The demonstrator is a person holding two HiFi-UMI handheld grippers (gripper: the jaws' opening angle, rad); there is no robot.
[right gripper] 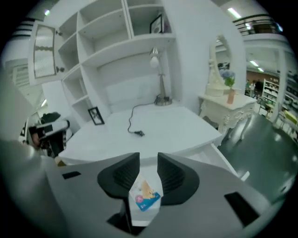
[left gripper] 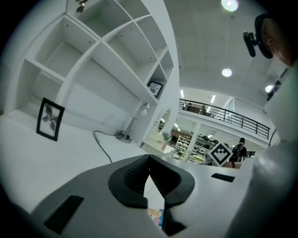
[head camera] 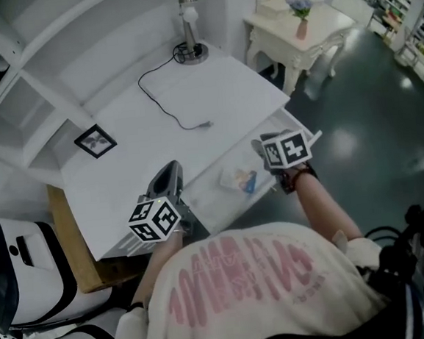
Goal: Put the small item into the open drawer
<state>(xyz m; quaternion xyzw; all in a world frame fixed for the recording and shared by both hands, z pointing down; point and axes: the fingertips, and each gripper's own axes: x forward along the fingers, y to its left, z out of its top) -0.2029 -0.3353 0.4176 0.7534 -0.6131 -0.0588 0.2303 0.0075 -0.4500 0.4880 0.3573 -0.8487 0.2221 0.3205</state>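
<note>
The small item, a white packet with blue and orange print, lies flat in the open white drawer below the desk's front edge. My right gripper hovers over the drawer's right part, apart from the packet. In the right gripper view its jaws stand parted with nothing pressed between the pads, and the packet shows beneath them. My left gripper rests at the desk's front edge, left of the drawer. Its jaws meet at the tips, with the packet showing below them.
On the white desk stand a lamp at the back, its black cable across the middle, and a small picture frame at the left. White shelves rise behind. A white side table stands to the right.
</note>
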